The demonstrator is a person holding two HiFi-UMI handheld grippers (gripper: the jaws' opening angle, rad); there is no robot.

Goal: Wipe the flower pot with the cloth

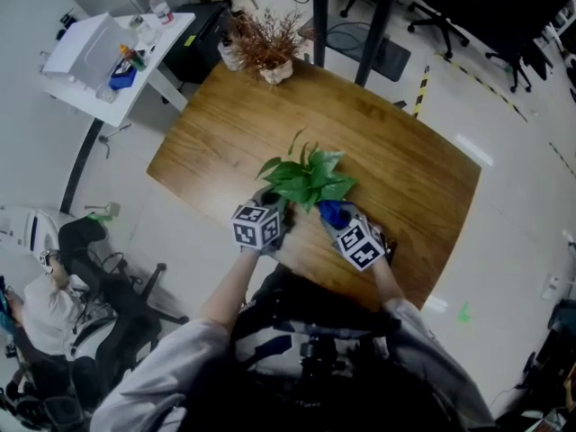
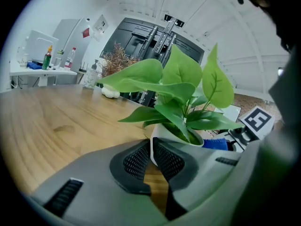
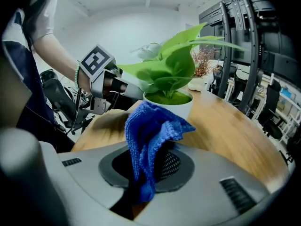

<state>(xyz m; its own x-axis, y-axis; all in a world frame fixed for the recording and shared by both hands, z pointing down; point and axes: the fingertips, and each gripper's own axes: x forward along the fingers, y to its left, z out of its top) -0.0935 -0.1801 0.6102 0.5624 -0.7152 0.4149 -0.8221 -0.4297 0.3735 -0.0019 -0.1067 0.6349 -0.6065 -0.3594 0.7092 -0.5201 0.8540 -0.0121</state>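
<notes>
A leafy green plant [image 1: 306, 180] in a white flower pot [image 2: 163, 133] stands near the front of the wooden table [image 1: 405, 169]. My left gripper [image 2: 151, 155] is shut on the flower pot's rim at its left side, with the thin wall between the pads. My right gripper [image 3: 148, 166] is shut on a blue cloth [image 3: 151, 132]. The cloth bunches up just in front of the pot [image 3: 173, 105] on the pot's right side. In the head view the left gripper [image 1: 270, 211] and the right gripper [image 1: 338, 221] flank the pot, with the cloth [image 1: 330, 211] under the leaves.
A dried brown plant [image 1: 266, 45] in a small pot stands at the table's far edge. A white side table [image 1: 106, 59] with bottles is at the far left. A seated person [image 1: 36, 306] and office chairs are on the left floor.
</notes>
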